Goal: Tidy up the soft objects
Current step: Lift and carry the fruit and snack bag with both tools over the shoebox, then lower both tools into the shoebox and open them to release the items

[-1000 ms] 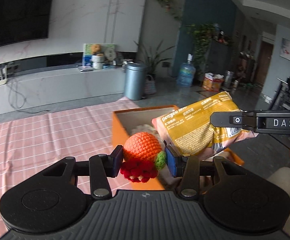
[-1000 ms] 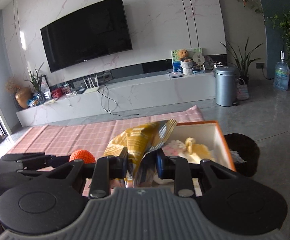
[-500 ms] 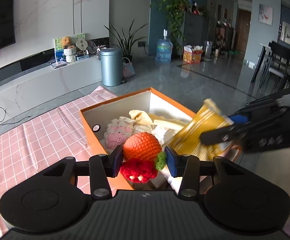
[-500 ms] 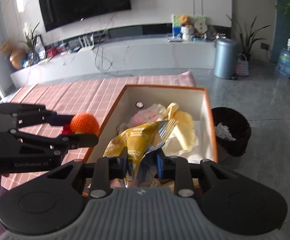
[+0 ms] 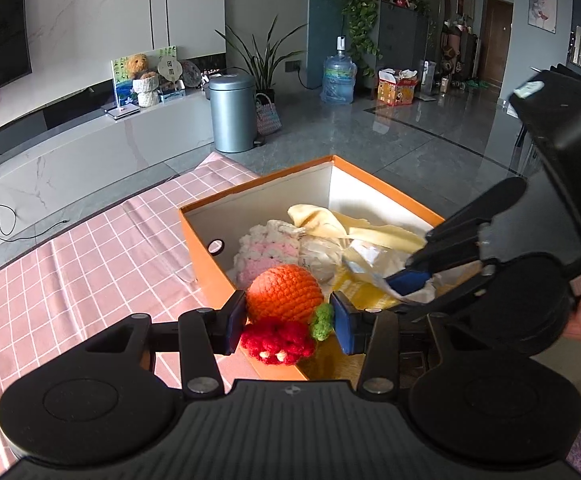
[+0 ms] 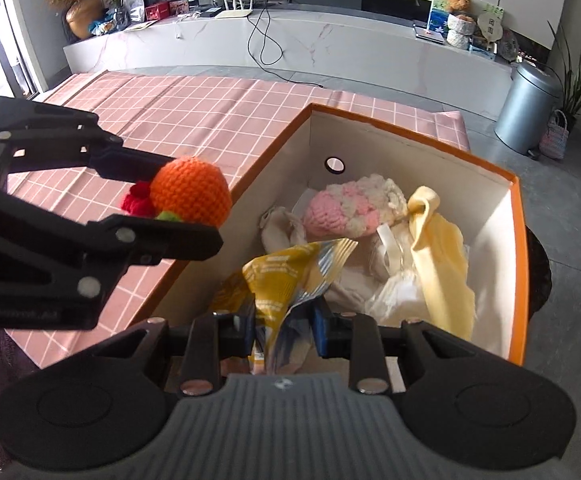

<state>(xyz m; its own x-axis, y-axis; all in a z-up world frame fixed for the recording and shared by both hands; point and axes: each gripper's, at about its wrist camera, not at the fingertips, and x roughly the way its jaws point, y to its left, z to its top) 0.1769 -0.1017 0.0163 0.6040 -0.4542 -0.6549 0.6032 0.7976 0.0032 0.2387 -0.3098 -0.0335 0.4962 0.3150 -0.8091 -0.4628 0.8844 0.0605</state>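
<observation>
My left gripper [image 5: 288, 322] is shut on an orange crocheted toy [image 5: 284, 293] with a red and green tuft, held over the near left rim of the orange box [image 5: 204, 258]. It also shows in the right wrist view [image 6: 189, 192]. My right gripper [image 6: 284, 330] is shut on a yellow snack bag [image 6: 286, 276], low inside the orange box [image 6: 520, 240]. In the box lie a pink and white crocheted piece [image 6: 346, 210], a pale yellow cloth [image 6: 440, 256] and white soft items.
The box stands at the right end of a table with a pink checked cloth [image 5: 70, 264]. A black bin [image 6: 540, 276] sits on the floor past the box. A grey bin [image 5: 232, 112] and a white TV bench [image 5: 70, 156] stand farther off.
Both grippers have tilted down toward the box. The right gripper has lowered the snack bag into the box. The left gripper has brought the orange toy to the box's rim.
</observation>
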